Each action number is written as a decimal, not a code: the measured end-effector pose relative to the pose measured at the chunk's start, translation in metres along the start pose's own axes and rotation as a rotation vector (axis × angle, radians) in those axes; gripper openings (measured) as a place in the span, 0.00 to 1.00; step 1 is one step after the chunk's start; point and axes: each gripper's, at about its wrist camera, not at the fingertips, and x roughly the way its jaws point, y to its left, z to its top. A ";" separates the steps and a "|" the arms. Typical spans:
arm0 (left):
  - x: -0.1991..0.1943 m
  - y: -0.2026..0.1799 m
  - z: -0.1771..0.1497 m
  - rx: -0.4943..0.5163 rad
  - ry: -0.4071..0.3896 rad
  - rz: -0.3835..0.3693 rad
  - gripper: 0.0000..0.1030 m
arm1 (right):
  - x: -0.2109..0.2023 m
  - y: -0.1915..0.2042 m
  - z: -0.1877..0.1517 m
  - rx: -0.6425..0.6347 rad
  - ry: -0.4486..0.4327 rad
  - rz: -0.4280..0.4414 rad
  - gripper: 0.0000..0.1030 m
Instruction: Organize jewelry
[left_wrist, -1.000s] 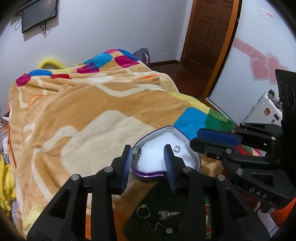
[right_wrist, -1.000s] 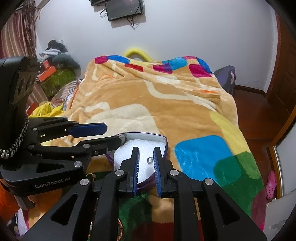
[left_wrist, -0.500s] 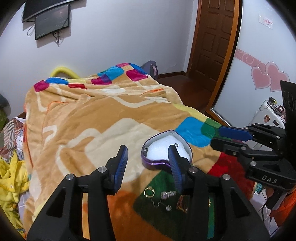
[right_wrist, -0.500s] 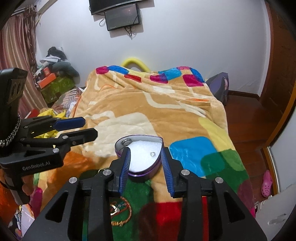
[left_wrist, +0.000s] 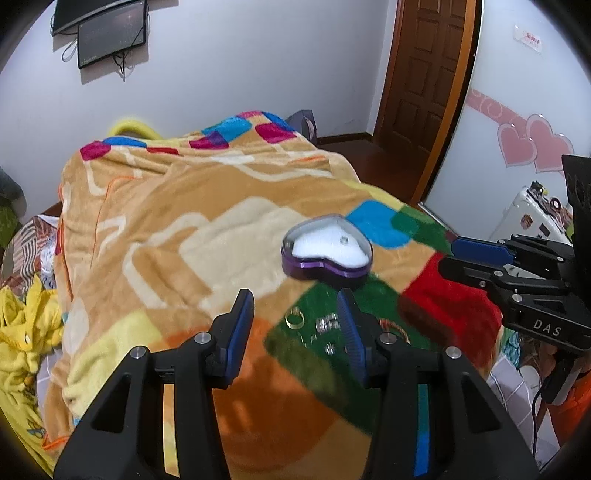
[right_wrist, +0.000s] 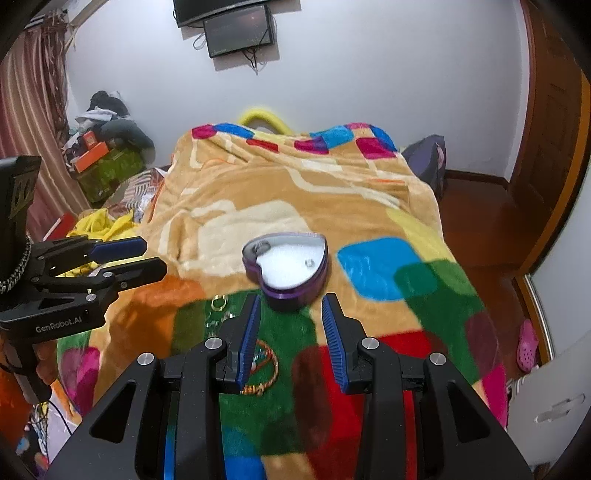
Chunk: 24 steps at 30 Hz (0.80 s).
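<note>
Both wrist cams look fwd along the bed (left_wrist: 155, 206) from its foot, raised, not close (left cam faces door side); both share the heart box (right_wrist: 291, 266) mid-frame.

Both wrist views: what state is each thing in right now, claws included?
Heart-shaped box: open, no lid on, resting on the blanket.
Small ring: lying on the white padding in the box.
Gold ring: loose on the blanket.
Bracelet: loose on the blanket.
Left claw: open, empty.
Right claw: open, empty.
Door: closed.
</note>
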 end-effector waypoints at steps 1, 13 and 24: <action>0.000 -0.001 -0.003 -0.001 0.005 -0.001 0.45 | 0.001 0.001 -0.003 -0.001 0.008 -0.003 0.30; 0.022 -0.010 -0.049 -0.039 0.106 -0.038 0.44 | 0.028 0.008 -0.043 0.023 0.146 0.011 0.30; 0.039 -0.025 -0.060 -0.012 0.155 -0.079 0.24 | 0.042 0.010 -0.057 0.008 0.191 0.025 0.30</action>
